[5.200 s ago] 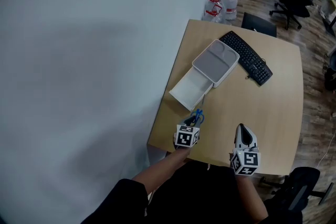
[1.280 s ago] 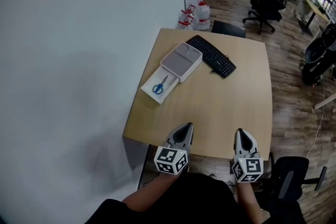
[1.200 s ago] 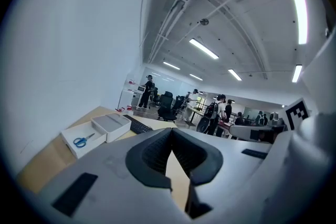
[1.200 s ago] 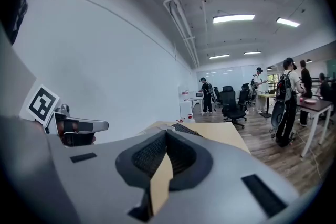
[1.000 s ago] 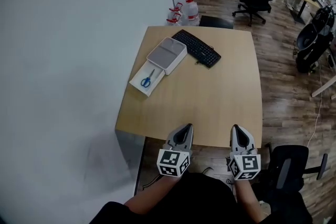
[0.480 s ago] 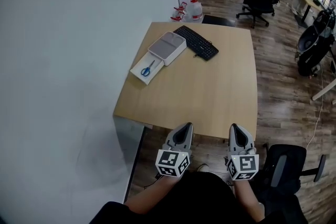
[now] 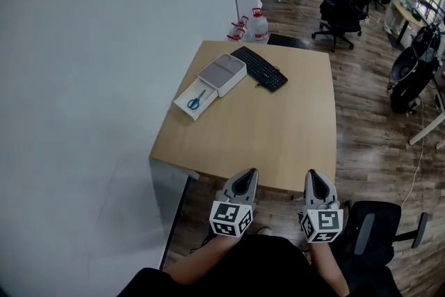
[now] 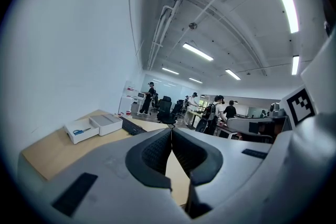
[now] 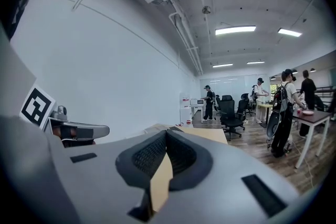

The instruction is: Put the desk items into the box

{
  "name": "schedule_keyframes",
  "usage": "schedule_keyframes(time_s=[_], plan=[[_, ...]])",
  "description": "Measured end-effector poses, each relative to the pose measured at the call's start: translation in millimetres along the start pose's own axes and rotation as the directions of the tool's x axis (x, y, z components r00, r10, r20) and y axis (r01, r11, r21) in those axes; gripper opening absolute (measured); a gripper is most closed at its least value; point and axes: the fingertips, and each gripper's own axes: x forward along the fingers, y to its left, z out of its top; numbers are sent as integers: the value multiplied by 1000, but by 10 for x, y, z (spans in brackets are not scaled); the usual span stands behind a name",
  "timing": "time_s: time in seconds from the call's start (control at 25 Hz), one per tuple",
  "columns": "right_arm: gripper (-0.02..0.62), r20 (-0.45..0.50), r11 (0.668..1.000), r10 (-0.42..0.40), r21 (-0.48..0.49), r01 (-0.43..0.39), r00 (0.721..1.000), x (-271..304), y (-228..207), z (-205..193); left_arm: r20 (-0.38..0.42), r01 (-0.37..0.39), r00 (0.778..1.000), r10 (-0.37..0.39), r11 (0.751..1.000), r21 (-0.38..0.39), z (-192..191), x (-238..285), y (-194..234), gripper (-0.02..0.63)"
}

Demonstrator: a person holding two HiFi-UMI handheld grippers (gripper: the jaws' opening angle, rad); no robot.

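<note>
left gripper (image 7: 245, 177): jaws pressed together, nothing in them, hanging at the near edge of the table (image 7: 278, 135)
right gripper (image 7: 314, 177): same deal, shut and empty, right next to the left one
scissors (image 7: 195, 102): lying in the slid-out tray of the box (image 7: 222, 73), far side by the wall
keyboard (image 7: 259, 68): just beside the box, looks too long to fit
my read: both empty and well apart from the box since nothing small is left to carry, so basically done, tray maybe needs pushing in

You have bare worktop (image 7: 278, 129) across its whole near half and right side. At the far left corner the box (image 7: 222, 73) sits close against the wall (image 7: 83, 80), and the keyboard (image 7: 259, 68) lies just beside it on the right.
</note>
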Motion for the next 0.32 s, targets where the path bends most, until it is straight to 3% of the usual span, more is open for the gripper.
schedule_keyframes(time_s=[0.32], plan=[[60,0,999,16,-35,-16,1000,16,80,48,33,-38,999,39,999,-11,80,-113,74,15]])
